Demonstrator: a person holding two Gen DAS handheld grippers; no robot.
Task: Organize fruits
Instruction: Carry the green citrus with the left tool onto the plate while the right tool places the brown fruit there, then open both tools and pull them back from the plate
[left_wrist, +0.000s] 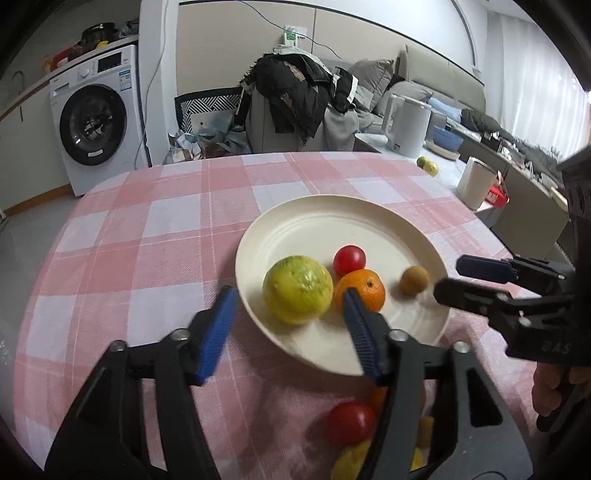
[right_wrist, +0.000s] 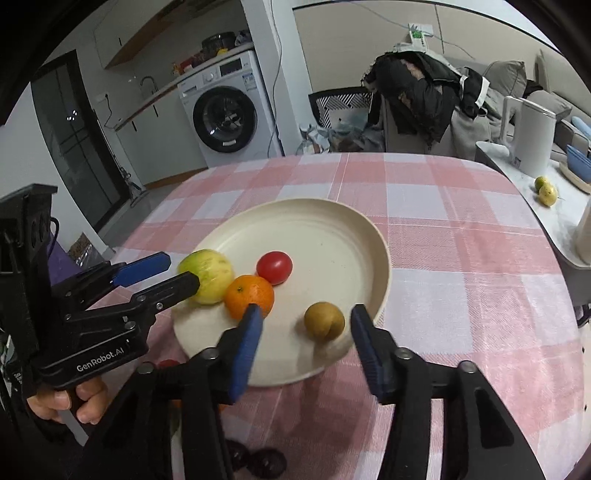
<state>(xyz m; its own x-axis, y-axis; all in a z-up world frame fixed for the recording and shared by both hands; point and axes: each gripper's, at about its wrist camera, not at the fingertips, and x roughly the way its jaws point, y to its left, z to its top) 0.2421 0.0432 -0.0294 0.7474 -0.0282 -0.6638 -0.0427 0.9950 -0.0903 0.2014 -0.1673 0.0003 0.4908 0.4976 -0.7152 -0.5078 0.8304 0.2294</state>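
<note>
A cream plate (left_wrist: 332, 201) (right_wrist: 295, 203) on the pink checked cloth holds a yellow-green fruit (left_wrist: 297, 290) (right_wrist: 207, 271), an orange tangerine (left_wrist: 364, 288) (right_wrist: 247, 295), a red tomato (left_wrist: 349, 258) (right_wrist: 274, 266) and a small brown fruit (left_wrist: 414, 280) (right_wrist: 324, 320). My left gripper (left_wrist: 289, 295) is open, its blue pads standing either side of the yellow-green fruit without pressing it. My right gripper (right_wrist: 306, 310) is open too, with the brown fruit lying loose between its pads. Each gripper also shows at the edge of the other's view.
Another red tomato (left_wrist: 349, 422) and yellow fruits (left_wrist: 347, 461) lie on the cloth under my left gripper; dark round things (right_wrist: 266, 461) lie under the right. A side table at the right carries a white kettle (left_wrist: 408, 125), a cup (left_wrist: 474, 182) and two yellow-green fruits (right_wrist: 545, 190).
</note>
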